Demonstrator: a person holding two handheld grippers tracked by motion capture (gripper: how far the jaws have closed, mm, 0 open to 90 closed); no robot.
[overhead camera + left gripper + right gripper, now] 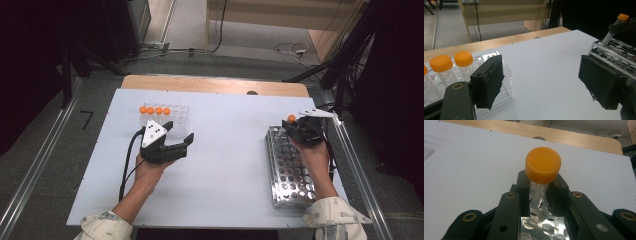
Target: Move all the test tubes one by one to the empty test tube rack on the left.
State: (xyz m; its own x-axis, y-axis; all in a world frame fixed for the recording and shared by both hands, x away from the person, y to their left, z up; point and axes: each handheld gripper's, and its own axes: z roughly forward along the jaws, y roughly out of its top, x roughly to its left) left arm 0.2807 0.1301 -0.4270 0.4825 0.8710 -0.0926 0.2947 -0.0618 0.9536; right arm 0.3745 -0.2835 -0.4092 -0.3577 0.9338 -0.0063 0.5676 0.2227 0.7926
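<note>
Right gripper view: the right claw clamps an orange-capped tube, tilted over the metal rack at the worktop's right far end. Tilted so, it could jam against a hole's rim. The left claw hangs open, empty.

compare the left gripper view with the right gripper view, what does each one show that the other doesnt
Left gripper view alone: the clear rack with orange-capped tubes standing in it, beside the left tool's wide-open jaws.

Right gripper view alone: a close look down the right tool, its jaws clamped on the tube's clear body just under the cap, with the graduation marks visible.

Both: the held tube, tilted at the far end of the metal rack, the white table surface and its wooden edge.
</note>
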